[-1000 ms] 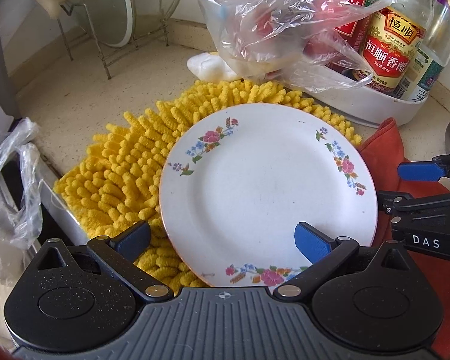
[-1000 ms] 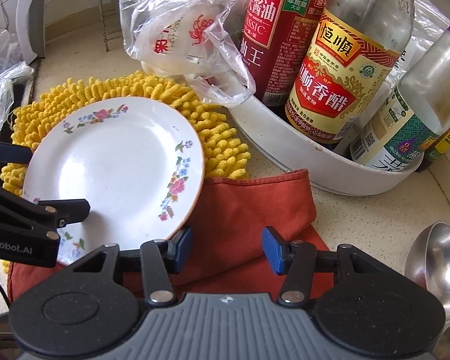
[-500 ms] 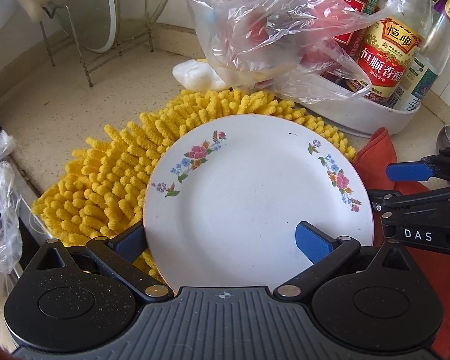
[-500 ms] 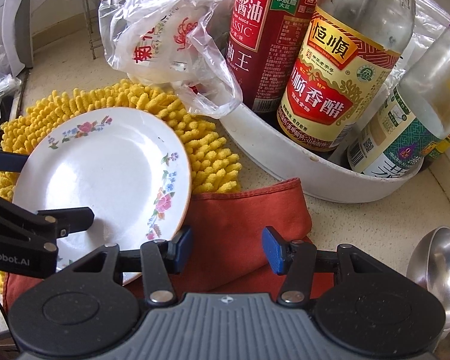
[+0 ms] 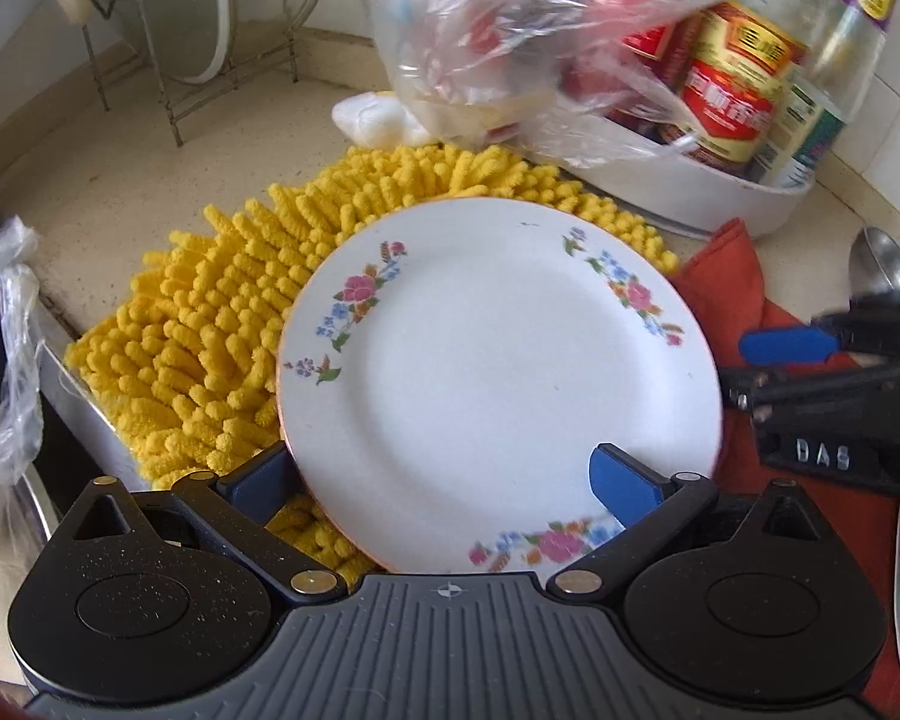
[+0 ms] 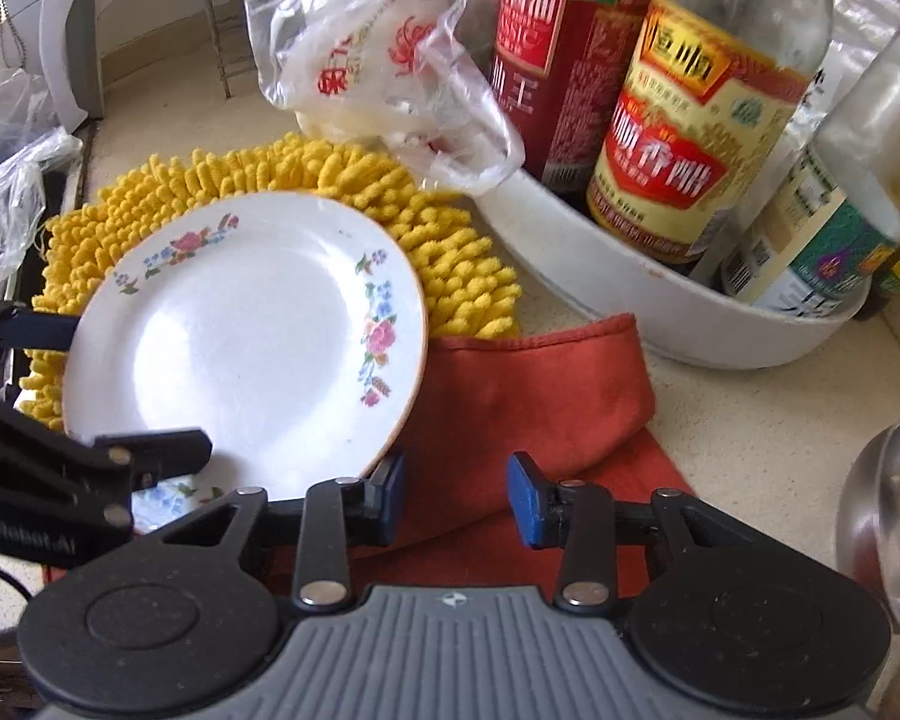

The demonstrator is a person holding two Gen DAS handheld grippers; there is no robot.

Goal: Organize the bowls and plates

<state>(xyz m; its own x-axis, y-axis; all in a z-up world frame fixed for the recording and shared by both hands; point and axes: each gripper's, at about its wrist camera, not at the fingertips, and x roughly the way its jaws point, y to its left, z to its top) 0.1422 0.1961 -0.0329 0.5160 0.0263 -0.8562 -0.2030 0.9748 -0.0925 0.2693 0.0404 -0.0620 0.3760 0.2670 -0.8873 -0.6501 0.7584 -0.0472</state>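
Note:
A white plate with flower sprigs (image 5: 498, 360) lies partly on a yellow shaggy cloth (image 5: 210, 330) and partly on a red cloth (image 5: 744, 276); it also shows in the right wrist view (image 6: 252, 342). My left gripper (image 5: 444, 477) is open, its blue pads (image 5: 621, 483) either side of the plate's near rim: the left pad under the rim, the right pad above the plate. My right gripper (image 6: 456, 495) is open and empty just right of the plate, over the red cloth (image 6: 534, 378), its left pad at the plate's edge.
A white tub (image 6: 660, 312) of sauce bottles (image 6: 690, 114) stands close behind, with a plastic bag (image 5: 510, 42) spilling over it. A wire rack with a glass lid (image 5: 198, 12) stands at the back left. Steel spoons (image 6: 888, 516) lie to the right. A sink edge (image 5: 60, 396) runs along the left.
The plate has shifted in both views and now sits a little more to the right in the left wrist view. Both grippers stay open around its rim.

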